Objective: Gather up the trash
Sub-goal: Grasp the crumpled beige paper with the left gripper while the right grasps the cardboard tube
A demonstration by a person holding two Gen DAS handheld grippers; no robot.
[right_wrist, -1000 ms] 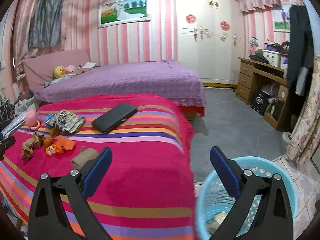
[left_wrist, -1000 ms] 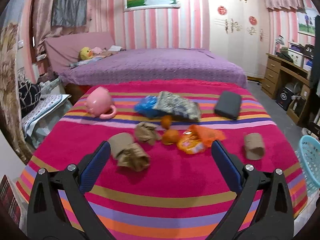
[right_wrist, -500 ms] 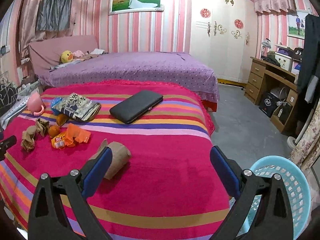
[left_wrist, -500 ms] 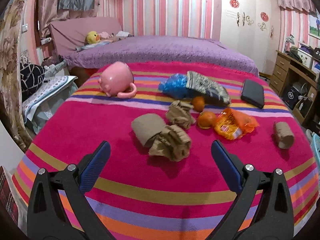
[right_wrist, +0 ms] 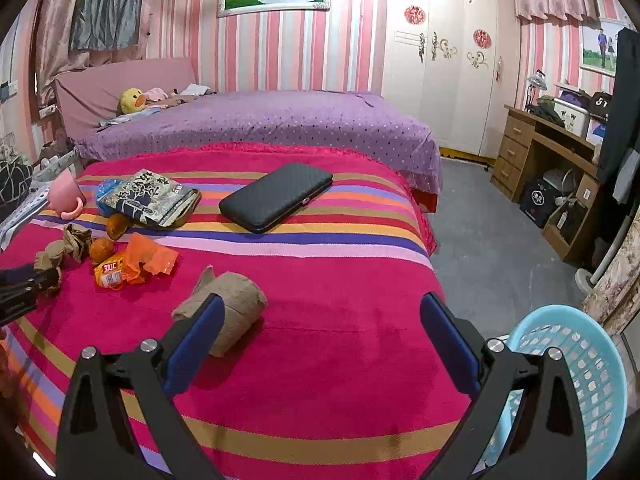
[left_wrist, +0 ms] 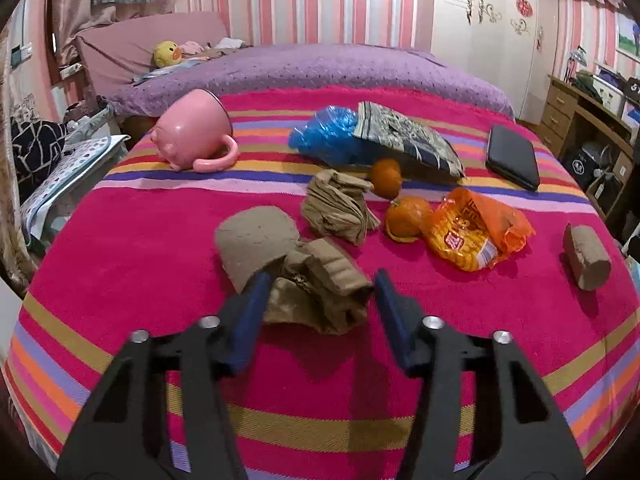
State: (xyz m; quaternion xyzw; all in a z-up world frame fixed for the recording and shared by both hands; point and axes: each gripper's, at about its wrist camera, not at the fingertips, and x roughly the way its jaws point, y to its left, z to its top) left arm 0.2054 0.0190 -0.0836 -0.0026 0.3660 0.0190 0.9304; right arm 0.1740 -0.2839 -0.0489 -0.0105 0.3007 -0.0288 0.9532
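Note:
Trash lies on the striped pink bedspread [left_wrist: 120, 248]. My left gripper [left_wrist: 320, 292] has narrowed around a crumpled brown paper wad [left_wrist: 320, 292]; its fingers flank the wad with a small gap on the right. A brown cardboard roll [left_wrist: 256, 240] touches the wad. Behind lie another crumpled brown paper [left_wrist: 340, 208], an orange snack wrapper [left_wrist: 472, 232] and a blue plastic bag [left_wrist: 324, 136]. My right gripper [right_wrist: 320, 332] is open and empty above the bed, its left finger in front of a brown paper roll [right_wrist: 232, 312]. A light blue waste basket [right_wrist: 576, 392] stands on the floor at lower right.
Two oranges [left_wrist: 404, 216] lie among the trash. A pink mug [left_wrist: 196, 132] lies on its side at the back left. A patterned packet [left_wrist: 404, 140] and a black case [right_wrist: 276, 196] lie further back. A purple bed [right_wrist: 260, 124] and a wooden desk [right_wrist: 552, 160] stand behind.
My left gripper moved forward and down to the crumpled paper wad and its jaws narrowed around it. My right gripper swung left from the basket toward the brown paper roll, still open.

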